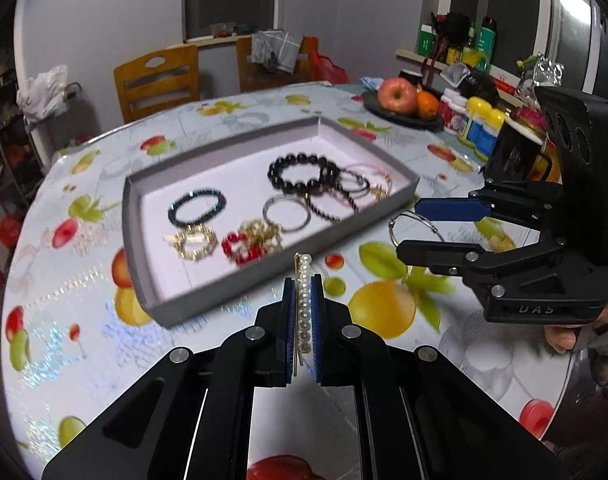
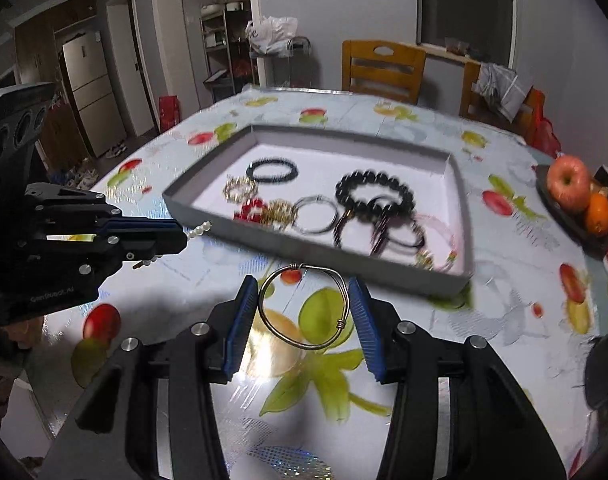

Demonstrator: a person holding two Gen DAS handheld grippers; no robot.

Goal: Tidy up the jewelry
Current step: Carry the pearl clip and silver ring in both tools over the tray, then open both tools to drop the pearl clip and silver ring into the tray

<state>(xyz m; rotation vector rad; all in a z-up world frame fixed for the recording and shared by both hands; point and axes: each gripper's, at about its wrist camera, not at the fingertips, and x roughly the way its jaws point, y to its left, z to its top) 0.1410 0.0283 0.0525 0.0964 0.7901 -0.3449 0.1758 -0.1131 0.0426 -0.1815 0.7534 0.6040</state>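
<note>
Right gripper (image 2: 303, 307) clamped on silver wire bangle (image 2: 304, 307), just before grey tray (image 2: 462, 200); left gripper (image 2: 184, 236) pinching pearl strand (image 2: 199, 230) beside tray.

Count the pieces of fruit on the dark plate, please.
2: a red apple at the plate's middle and an orange touching its right side in the left wrist view. Another piece may be hidden behind them.

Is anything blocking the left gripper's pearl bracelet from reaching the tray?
Only the tray's low near wall lies between the pearl bracelet, held in the left gripper, and the tray floor. The bracelet appears to sit above it. Nothing else visible intervenes.
</note>
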